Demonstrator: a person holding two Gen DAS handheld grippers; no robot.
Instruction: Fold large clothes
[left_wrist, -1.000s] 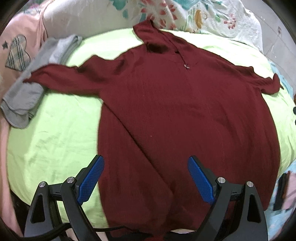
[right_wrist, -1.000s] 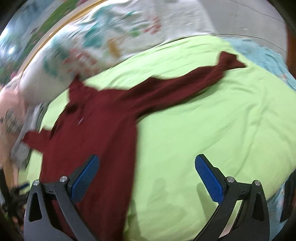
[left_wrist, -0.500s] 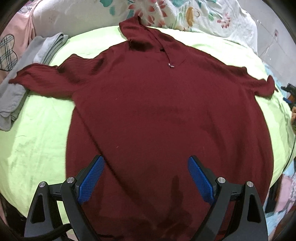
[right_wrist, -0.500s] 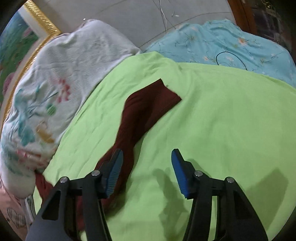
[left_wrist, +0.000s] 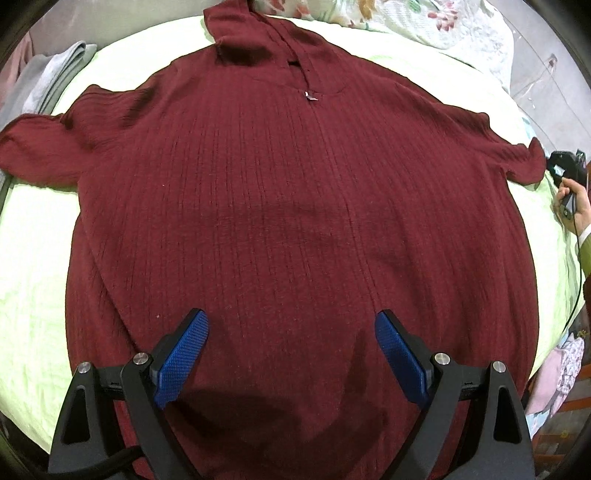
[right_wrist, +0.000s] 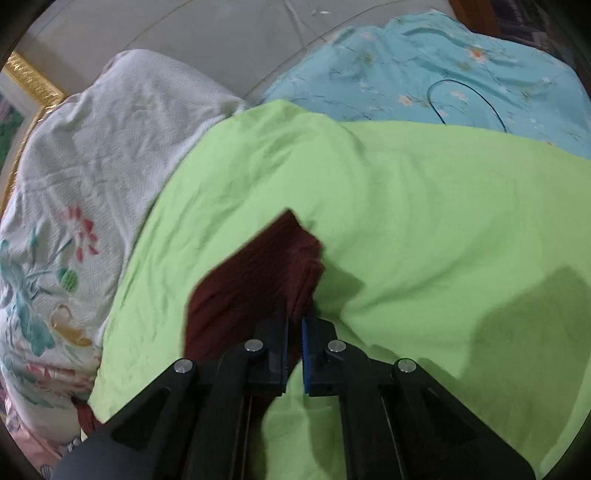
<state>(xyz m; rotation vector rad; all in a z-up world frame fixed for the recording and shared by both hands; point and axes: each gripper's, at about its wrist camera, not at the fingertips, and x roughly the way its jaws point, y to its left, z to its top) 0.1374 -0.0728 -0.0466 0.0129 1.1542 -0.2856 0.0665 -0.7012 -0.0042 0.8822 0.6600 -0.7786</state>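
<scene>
A large dark red ribbed hooded sweater (left_wrist: 288, 206) lies flat, front up, on a lime green sheet (left_wrist: 29, 295), sleeves spread to both sides, hood at the far end. My left gripper (left_wrist: 291, 354) is open and empty, hovering over the sweater's lower hem. My right gripper (right_wrist: 294, 325) is shut on the cuff end of the sweater's right sleeve (right_wrist: 258, 273), which bunches at the jaws. In the left wrist view that sleeve end (left_wrist: 524, 162) lies at the far right, with the hand and right gripper body (left_wrist: 567, 173) beside it.
A white floral quilt (right_wrist: 85, 177) lies at the head of the bed. A light blue floral cloth (right_wrist: 461, 74) with a black cable lies beyond the green sheet (right_wrist: 424, 206). Grey folded clothes (left_wrist: 48, 85) sit at the far left. A gold picture frame (right_wrist: 29, 85) hangs behind.
My right gripper moved to the sleeve end and closed on it. My left gripper moved forward and lower over the sweater's hem, staying open.
</scene>
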